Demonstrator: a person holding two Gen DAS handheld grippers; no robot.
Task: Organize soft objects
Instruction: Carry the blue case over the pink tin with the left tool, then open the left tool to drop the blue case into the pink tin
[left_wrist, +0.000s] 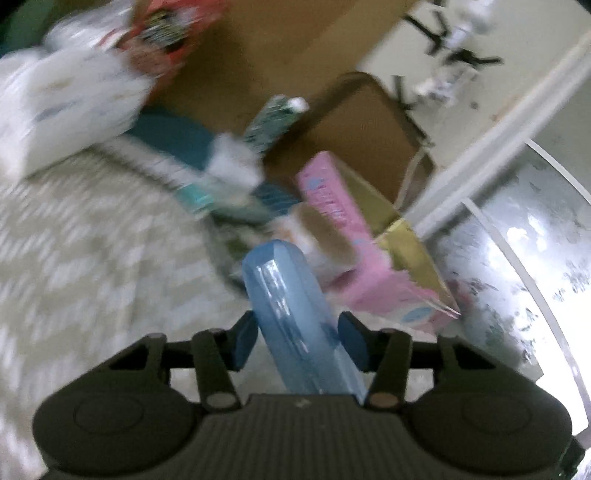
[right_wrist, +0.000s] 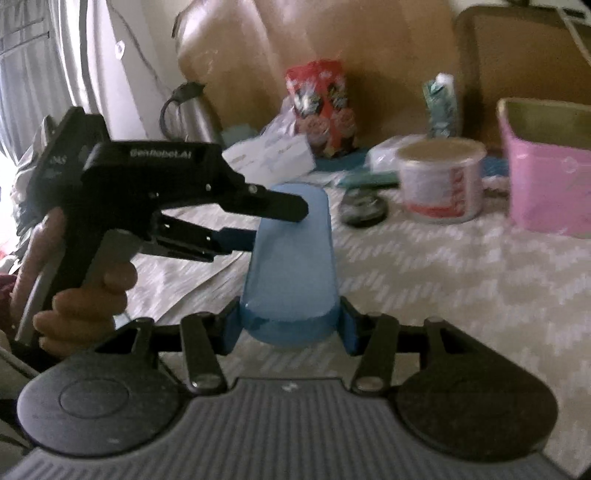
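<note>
A cluttered bed (right_wrist: 461, 280) lies below. Both the left gripper (left_wrist: 297, 341) and right gripper (right_wrist: 288, 325) clamp the blue pouch (right_wrist: 291, 258) midair; pulling against each other could tear it free.

Home bedroom, patterned bedspread (right_wrist: 461, 273), padded headboard (right_wrist: 295, 44), curtains (right_wrist: 33, 55), snack packets (right_wrist: 321, 107)

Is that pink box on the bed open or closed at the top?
Open. In the right wrist view the pink box has no lid, and you can see its yellowish inner wall above the rim. Its contents cannot be told.
</note>
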